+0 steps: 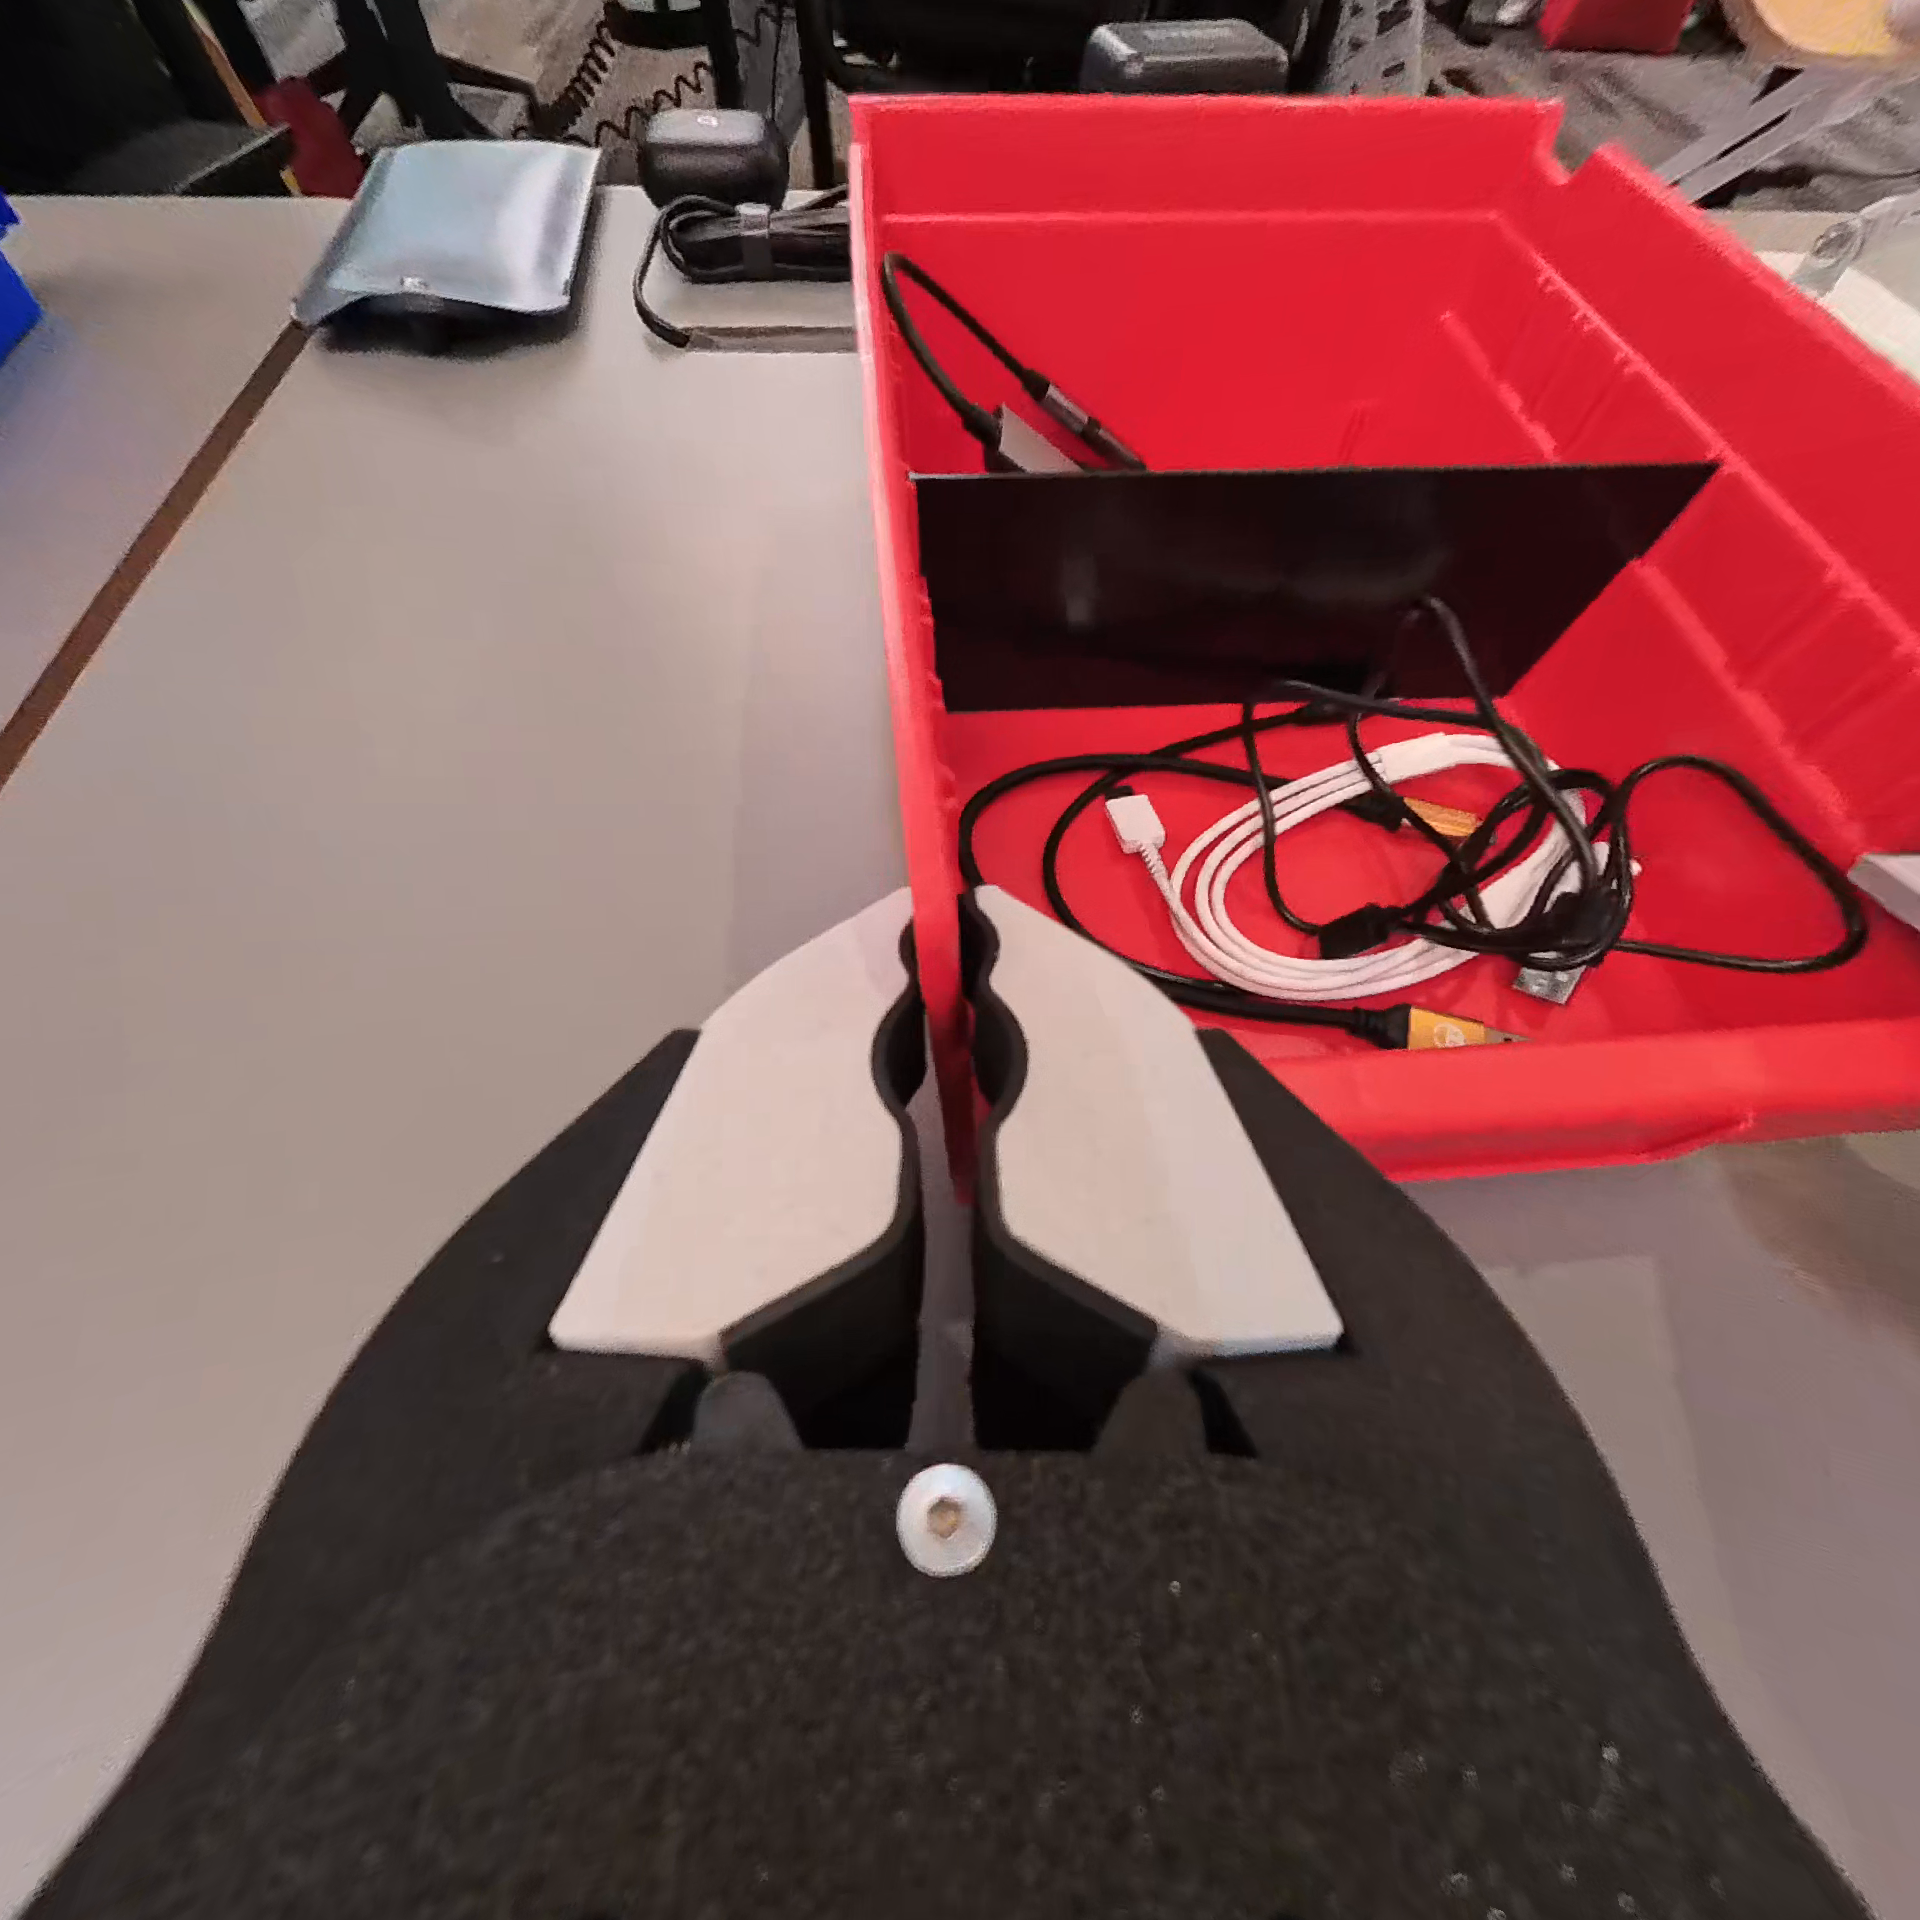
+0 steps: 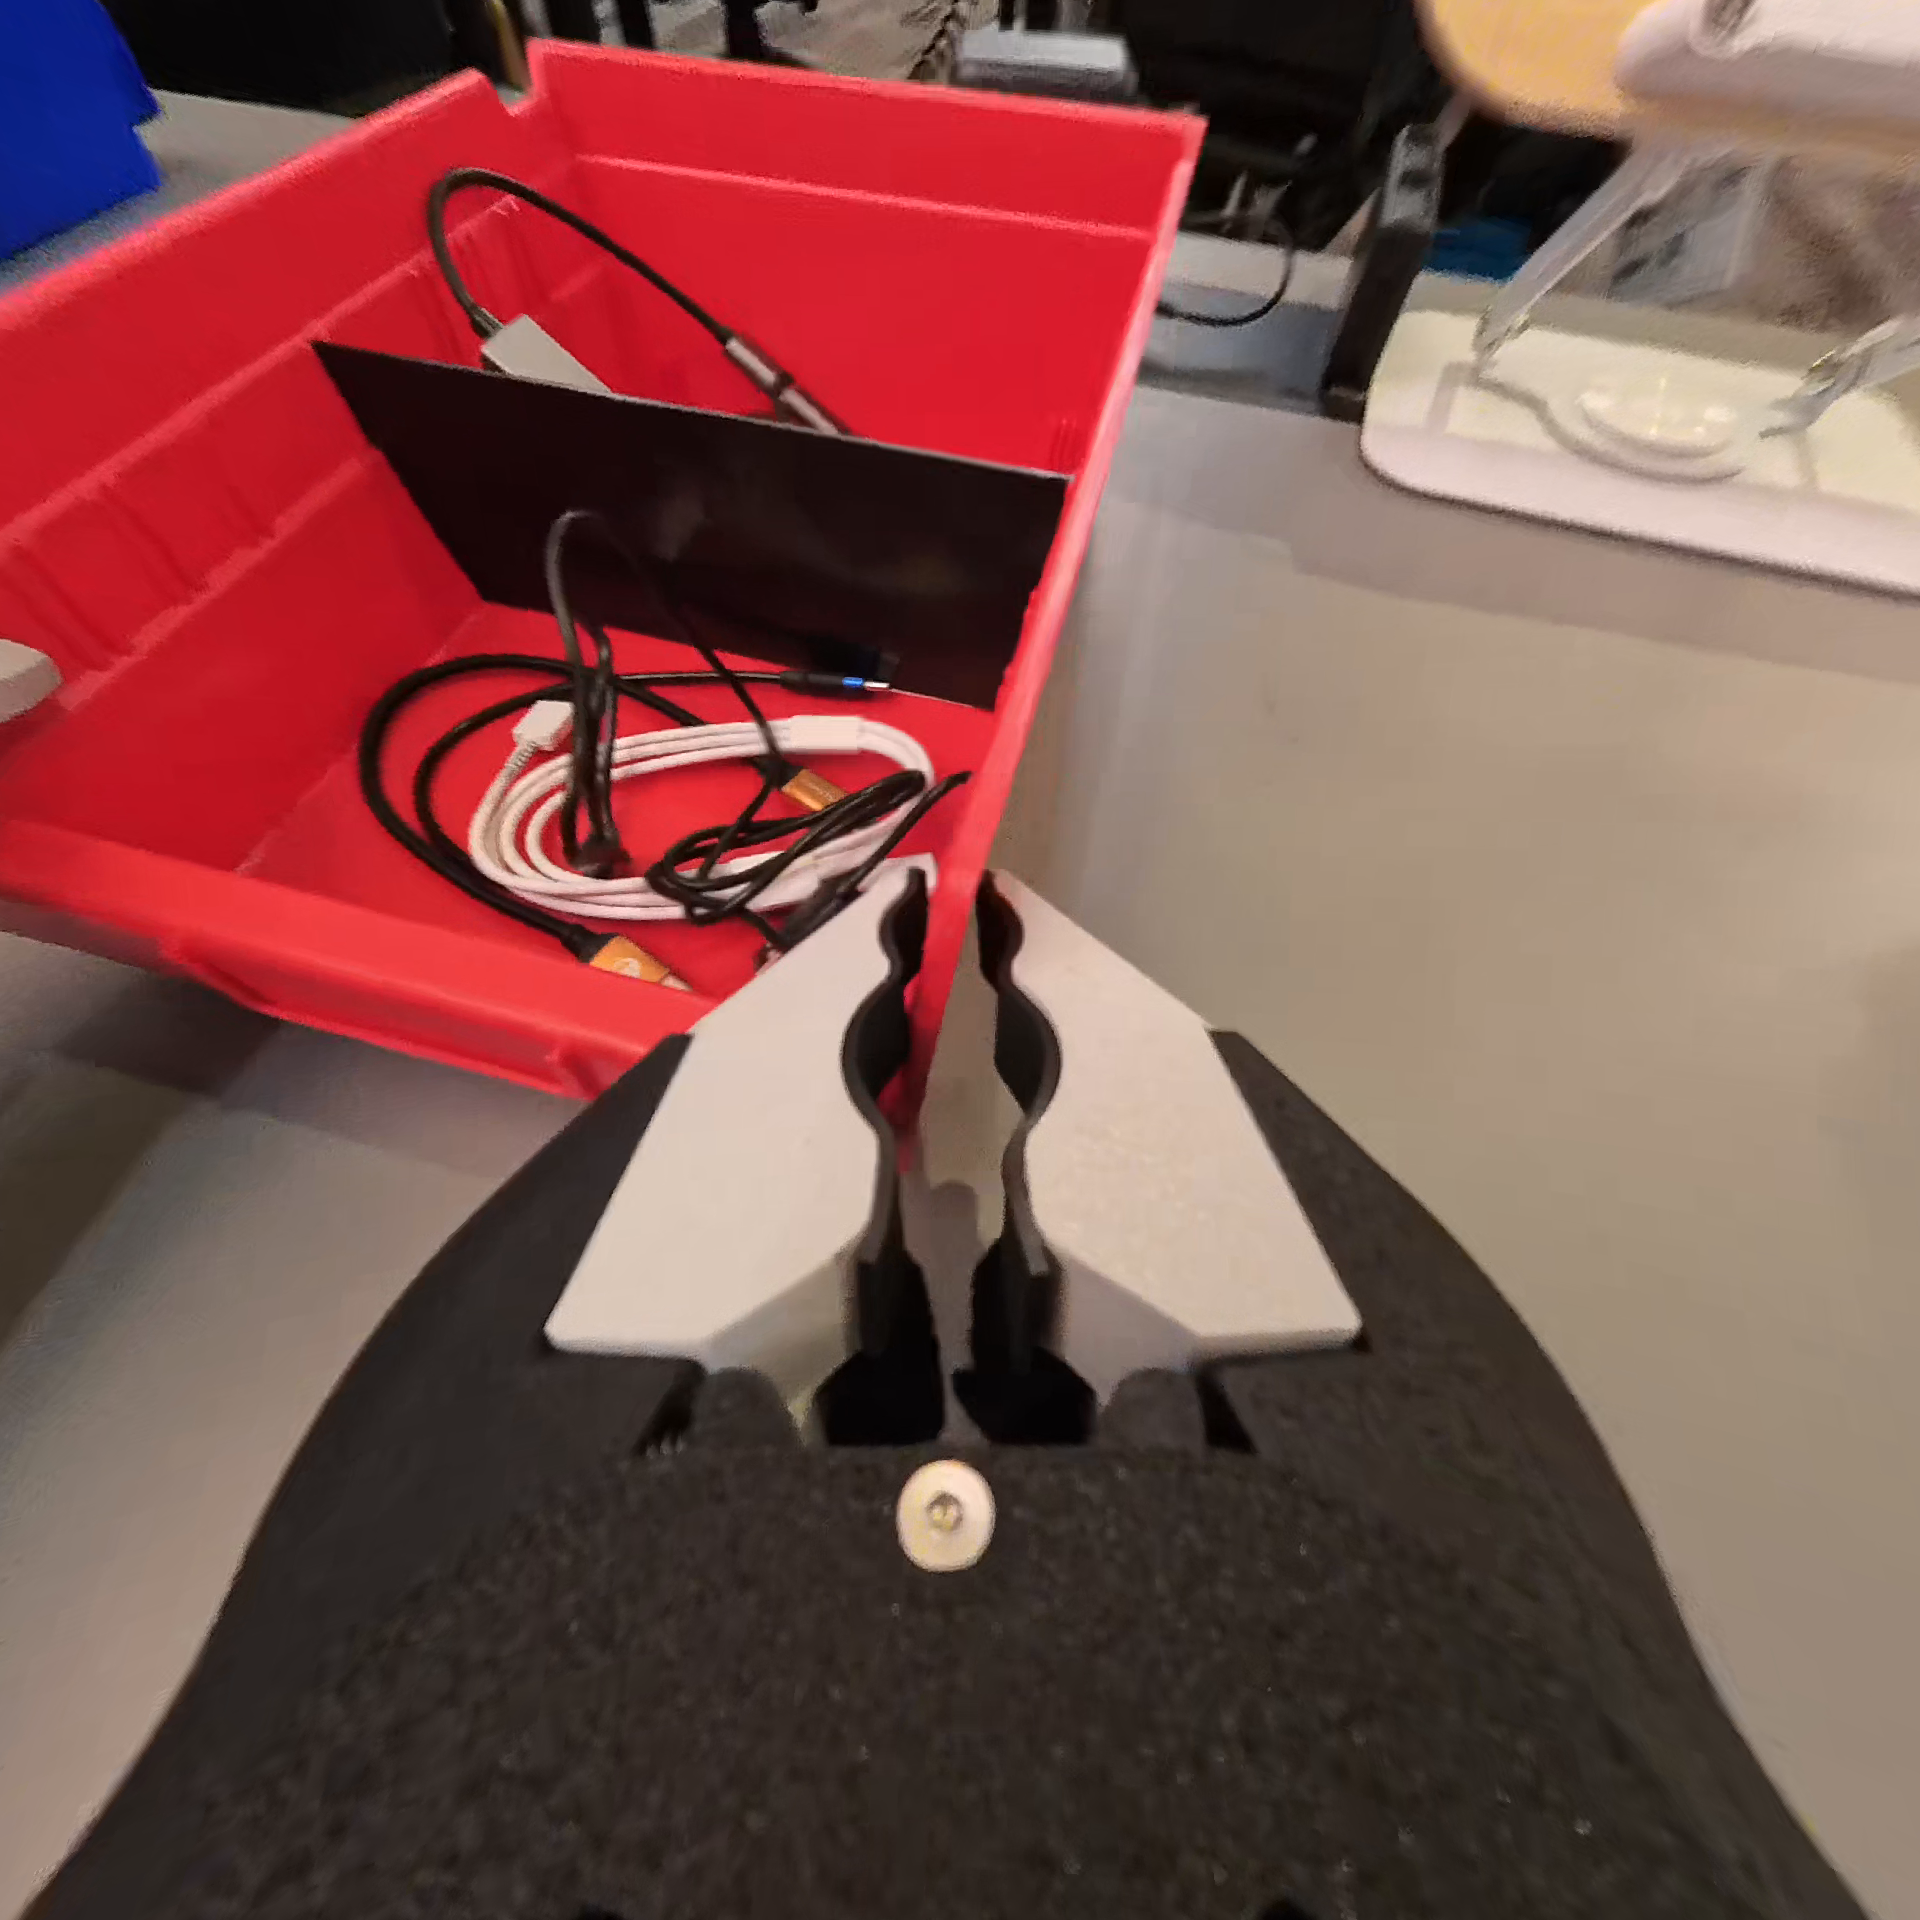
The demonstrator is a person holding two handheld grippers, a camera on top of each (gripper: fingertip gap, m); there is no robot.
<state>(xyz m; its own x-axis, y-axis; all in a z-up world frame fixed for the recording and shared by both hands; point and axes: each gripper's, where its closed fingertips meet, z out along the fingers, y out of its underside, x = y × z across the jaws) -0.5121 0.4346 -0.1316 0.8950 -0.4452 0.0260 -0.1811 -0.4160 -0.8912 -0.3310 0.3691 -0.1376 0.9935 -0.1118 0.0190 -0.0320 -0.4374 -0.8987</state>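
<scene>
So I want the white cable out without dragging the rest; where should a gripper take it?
Grip the white cable at its free plug end, coming straight down from above. That end lies bare on the red bin floor, while black cables cross the coil's other side, so it will probably snag less.

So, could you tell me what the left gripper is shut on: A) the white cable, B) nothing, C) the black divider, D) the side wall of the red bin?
D: the left gripper straddles the side wall of the red bin, one finger inside and one outside, near its front corner.
</scene>
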